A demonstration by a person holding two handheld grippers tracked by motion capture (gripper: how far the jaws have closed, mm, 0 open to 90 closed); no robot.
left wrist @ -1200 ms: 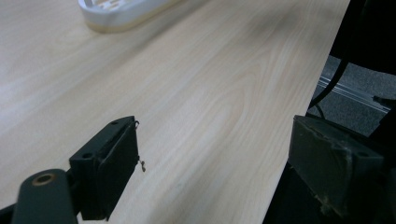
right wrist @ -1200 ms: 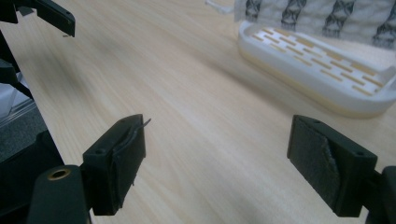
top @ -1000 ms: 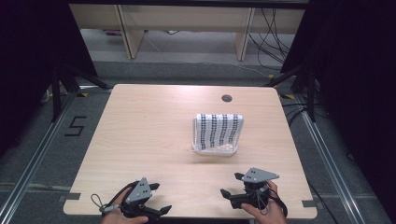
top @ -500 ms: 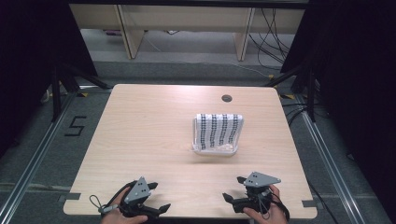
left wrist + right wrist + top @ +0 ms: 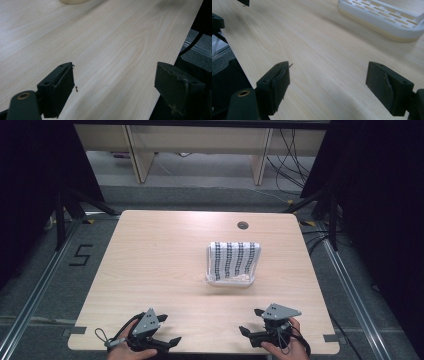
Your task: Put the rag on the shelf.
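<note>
Meanwhile both hand-held grippers, left (image 5: pixel 167 342) and right (image 5: pixel 250 324), gape empty; the basket's (image 5: pixel 233 263) long side runs across the table.

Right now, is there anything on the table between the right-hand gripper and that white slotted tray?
Nothing: in the high view, bare wood lies between the right gripper and the white tray; the right gripper view shows the same.

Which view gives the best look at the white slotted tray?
The high view: the whole white slotted tray lies mid-table, its rows of slots plain. The right gripper view catches just its near corner up close; the left gripper view shows a pale sliver at the top edge.
</note>
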